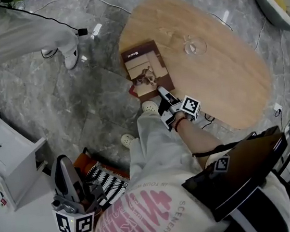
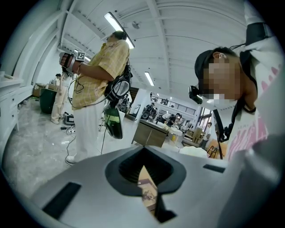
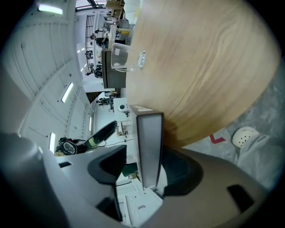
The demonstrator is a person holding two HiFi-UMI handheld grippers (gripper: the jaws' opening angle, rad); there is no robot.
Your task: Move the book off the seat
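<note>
A brown book [image 1: 147, 70] with a picture on its cover lies flat at the left end of the oval wooden table [image 1: 221, 51]. My right gripper [image 1: 160, 92] reaches to the book's near edge. In the right gripper view the book's page edge [image 3: 149, 147] stands between the jaws of the right gripper [image 3: 144, 162]. One jaw lies close against it and the other stands off with a visible gap, so the gripper is open. My left gripper [image 1: 63, 160] is held low at the left, away from the table, jaws together and empty; the left gripper view [image 2: 144, 178] shows only a sliver between them.
A clear glass [image 1: 195, 45] stands on the table beyond the book. A white cabinet [image 1: 2, 151] is at the left, a striped cushion [image 1: 108, 183] beside my left gripper. A person in white trousers [image 1: 62, 39] stands at the far left, cables trail over the grey floor.
</note>
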